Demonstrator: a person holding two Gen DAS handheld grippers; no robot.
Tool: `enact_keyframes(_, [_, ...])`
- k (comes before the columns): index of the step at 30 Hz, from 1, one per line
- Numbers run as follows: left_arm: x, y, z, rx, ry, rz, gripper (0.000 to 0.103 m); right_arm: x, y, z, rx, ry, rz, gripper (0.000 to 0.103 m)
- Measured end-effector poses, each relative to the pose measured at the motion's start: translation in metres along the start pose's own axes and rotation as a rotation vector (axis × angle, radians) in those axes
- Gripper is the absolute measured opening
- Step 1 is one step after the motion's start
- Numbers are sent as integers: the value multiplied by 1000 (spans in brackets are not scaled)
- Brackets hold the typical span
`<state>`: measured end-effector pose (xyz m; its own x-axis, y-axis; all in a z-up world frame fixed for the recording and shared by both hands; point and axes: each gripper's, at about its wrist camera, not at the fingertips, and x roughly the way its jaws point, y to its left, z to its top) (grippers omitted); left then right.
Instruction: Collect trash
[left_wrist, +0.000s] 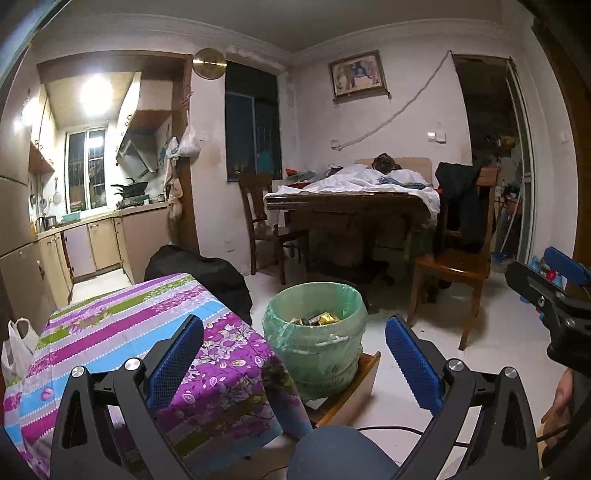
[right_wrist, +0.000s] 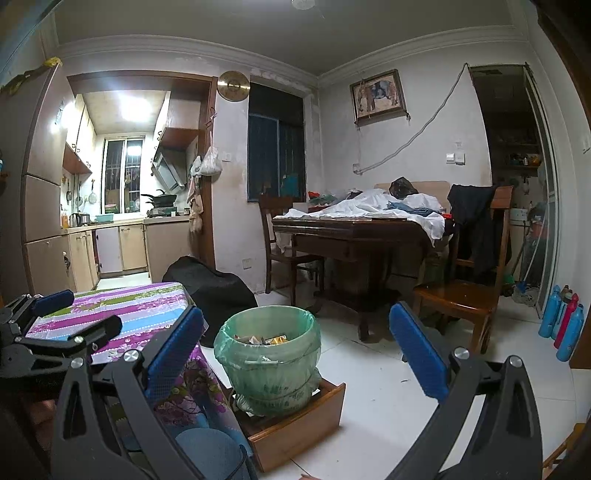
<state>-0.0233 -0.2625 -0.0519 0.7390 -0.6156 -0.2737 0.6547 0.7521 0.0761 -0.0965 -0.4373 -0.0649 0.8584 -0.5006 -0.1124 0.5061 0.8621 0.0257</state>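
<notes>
A trash bin (left_wrist: 317, 339) lined with a green bag stands on a low wooden drawer box (left_wrist: 354, 391) beside the table with the purple floral cloth (left_wrist: 147, 332). Wrappers (left_wrist: 317, 319) lie inside it. My left gripper (left_wrist: 293, 363) hangs open above the table's corner and the bin, nothing between its blue pads. In the right wrist view the same bin (right_wrist: 269, 354) holds wrappers (right_wrist: 264, 339), and my right gripper (right_wrist: 295, 354) is open and empty in front of it. The left gripper (right_wrist: 74, 314) shows at that view's left edge, the right gripper (left_wrist: 546, 280) at the other's right edge.
A black bag (right_wrist: 210, 288) lies on the floor behind the small table. A dark dining table (right_wrist: 354, 229) piled with white cloth has wooden chairs (right_wrist: 465, 295) around it. Coloured bottles (right_wrist: 561, 325) stand by the right doorway. A white plastic bag (left_wrist: 14, 350) sits left of the cloth. White tile floor (right_wrist: 388, 387) spreads right of the bin.
</notes>
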Motion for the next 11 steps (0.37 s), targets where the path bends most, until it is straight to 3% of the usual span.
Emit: enact_keyframes(11, [11,17,0,-66,30,72,98,1,-3,-1,12,-6,-3,98])
